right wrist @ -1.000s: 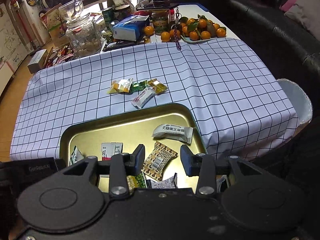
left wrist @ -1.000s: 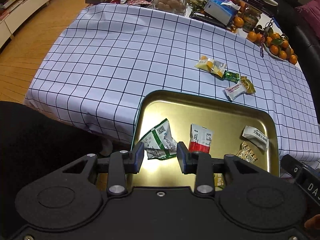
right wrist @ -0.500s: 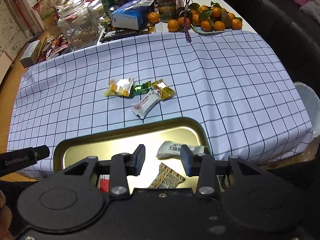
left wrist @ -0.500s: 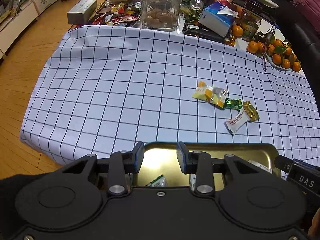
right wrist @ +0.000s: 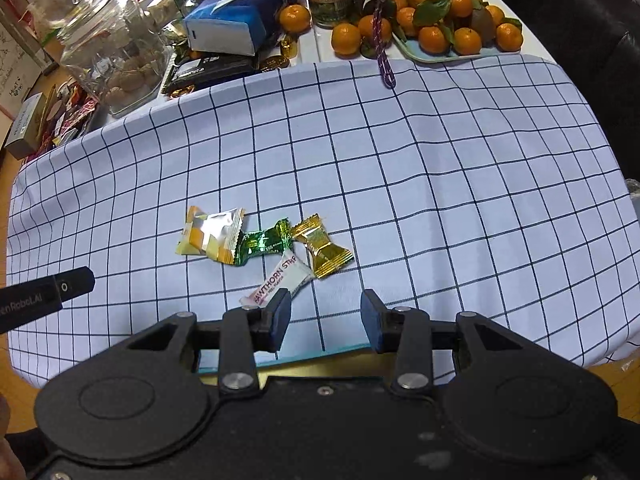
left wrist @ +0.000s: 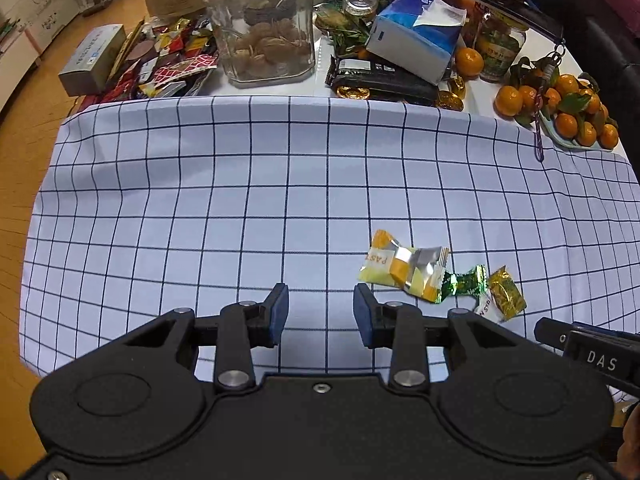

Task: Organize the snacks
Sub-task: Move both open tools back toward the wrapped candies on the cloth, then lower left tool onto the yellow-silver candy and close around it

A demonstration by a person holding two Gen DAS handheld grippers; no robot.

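Several wrapped snacks lie in a cluster on the checked cloth (right wrist: 440,168): a yellow-and-silver packet (right wrist: 210,234) (left wrist: 400,266), a green candy (right wrist: 262,242) (left wrist: 462,282), a gold candy (right wrist: 322,250) (left wrist: 506,294) and a white hawthorn strip (right wrist: 280,280) (left wrist: 486,308). My right gripper (right wrist: 325,320) is open and empty; its left pad sits just in front of the hawthorn strip. My left gripper (left wrist: 319,312) is open and empty over bare cloth, left of the cluster. Only a strip of the gold tray (right wrist: 312,368) shows under the right gripper.
At the far edge stand a glass jar of nuts (left wrist: 260,20), a blue tissue box (left wrist: 416,36), a dark packet (left wrist: 384,76), loose snack wrappers (left wrist: 168,64) and a plate of oranges (right wrist: 448,24). A purple cord (right wrist: 382,44) hangs onto the cloth. The left gripper's body (right wrist: 44,296) shows at left.
Both grippers have moved forward from over the gold tray toward the snack cluster on the cloth. The tray has dropped almost out of view. The jaws kept the same width.
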